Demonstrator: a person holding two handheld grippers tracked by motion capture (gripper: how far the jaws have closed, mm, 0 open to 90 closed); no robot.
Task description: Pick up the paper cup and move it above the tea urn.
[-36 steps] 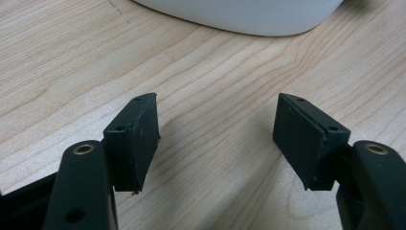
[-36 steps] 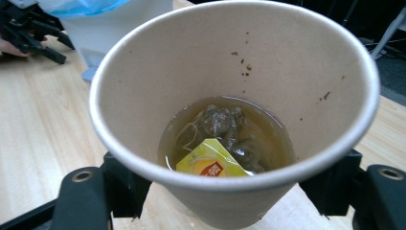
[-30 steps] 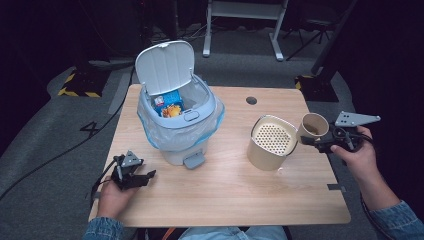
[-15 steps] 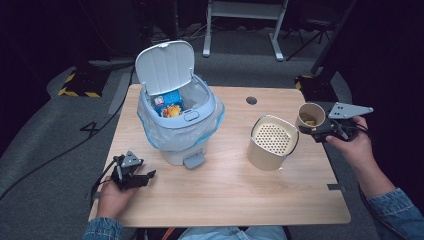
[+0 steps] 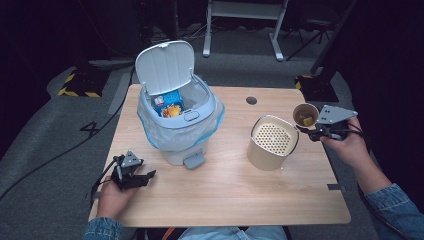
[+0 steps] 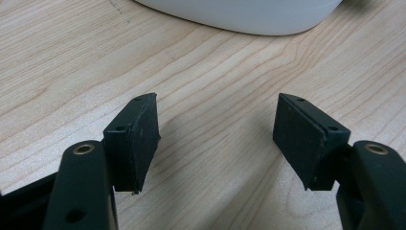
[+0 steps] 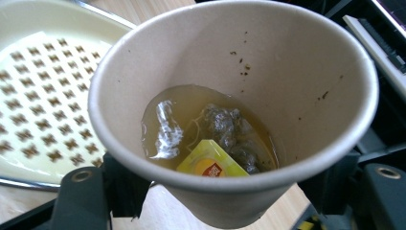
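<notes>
Right gripper (image 5: pixel 311 131), jaws clamped on a paper cup (image 5: pixel 305 114) holding tea dregs and a used tea bag (image 7: pixel 225 132), carries it tilted above the table's right edge, just beside the cream strainer bin (image 5: pixel 272 141). Left gripper (image 5: pixel 142 176) rests on the table (image 5: pixel 225 195), jaws wide and empty, near the open pedal bin (image 5: pixel 180 125). Step in hand, apparently: draining. Next: tip the cup over the perforated lid.

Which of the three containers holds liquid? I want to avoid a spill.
The paper cup clamped in the right gripper: tea and a teabag sit inside. The lidded bin holds wrappers; the beige strainer pot has a dry perforated top.
</notes>
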